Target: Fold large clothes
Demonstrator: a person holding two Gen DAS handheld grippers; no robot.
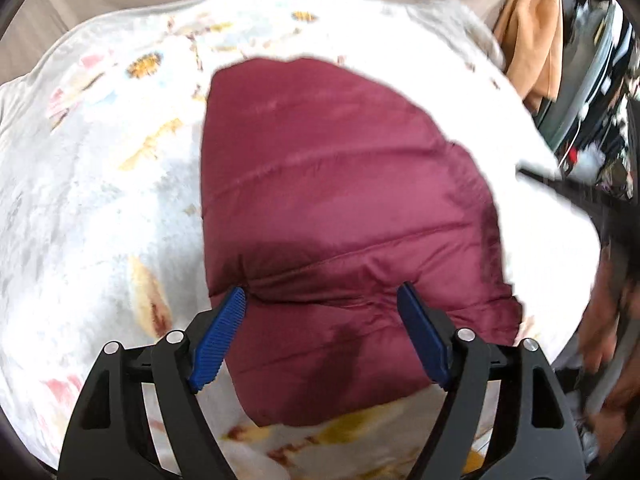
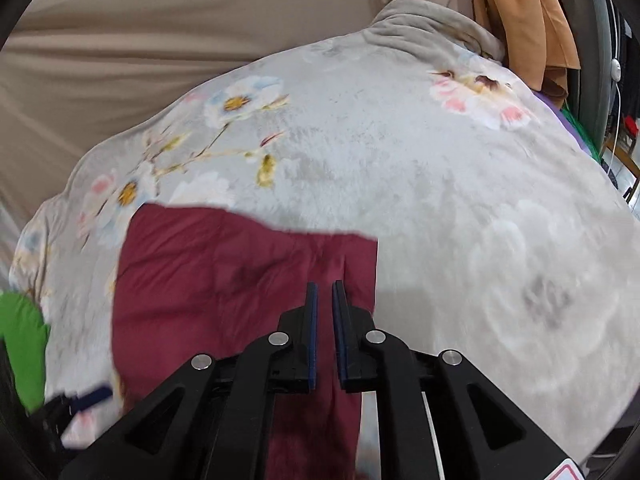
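A dark red quilted garment lies folded on a floral blanket. My left gripper is open, its blue pads spread over the garment's near edge, holding nothing. In the right wrist view the same red garment lies at lower left on the blanket. My right gripper hovers over the garment's right part with its jaws nearly together, a narrow gap between them; nothing shows between them.
A beige sheet covers the surface behind the blanket. Orange-brown clothes hang at the upper right beside dark clutter. A green cloth lies at the left edge. The left gripper's tip shows at lower left.
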